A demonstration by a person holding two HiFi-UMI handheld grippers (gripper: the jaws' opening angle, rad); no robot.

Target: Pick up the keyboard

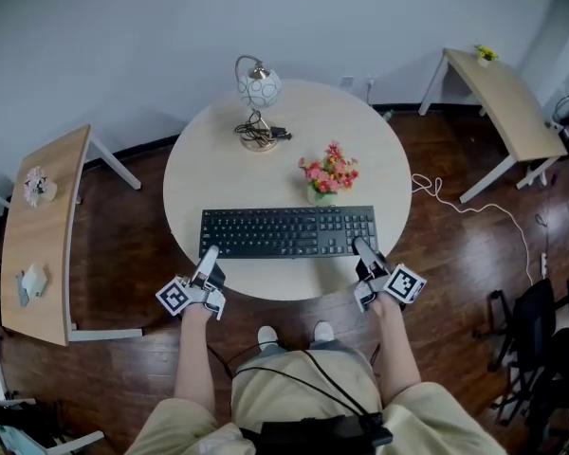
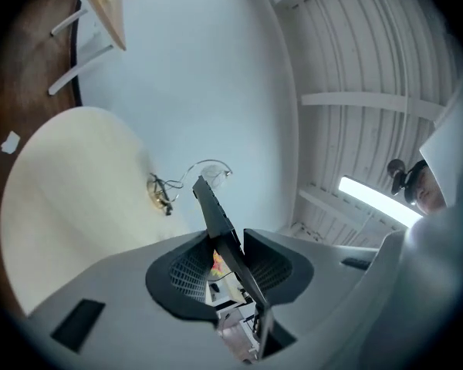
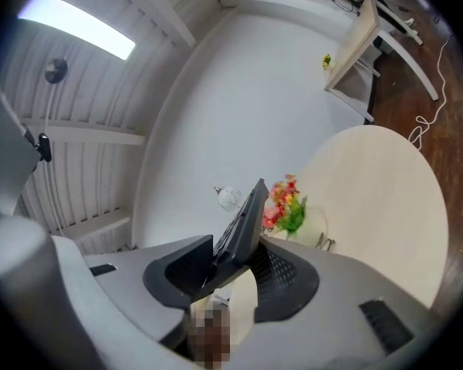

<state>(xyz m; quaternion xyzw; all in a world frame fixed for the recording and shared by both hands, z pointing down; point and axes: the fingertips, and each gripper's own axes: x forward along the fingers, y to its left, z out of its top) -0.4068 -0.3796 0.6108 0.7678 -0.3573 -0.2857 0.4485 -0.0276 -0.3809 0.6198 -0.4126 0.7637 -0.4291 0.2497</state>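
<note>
Grips the keyboard (image 1: pixel 287 231) at both near corners: left gripper (image 1: pixel 210 252) clenched on the left end, right gripper (image 1: pixel 362 247) clenched on the right end. Held flat, keys up, long axis running left to right across the head view, over the near half of the round table (image 1: pixel 228 178). Just beyond its right half, a small vase (image 1: pixel 320 195) filled with pink and red flowers (image 1: pixel 330 167). Farther back, a lamp (image 1: pixel 257 93).
</note>
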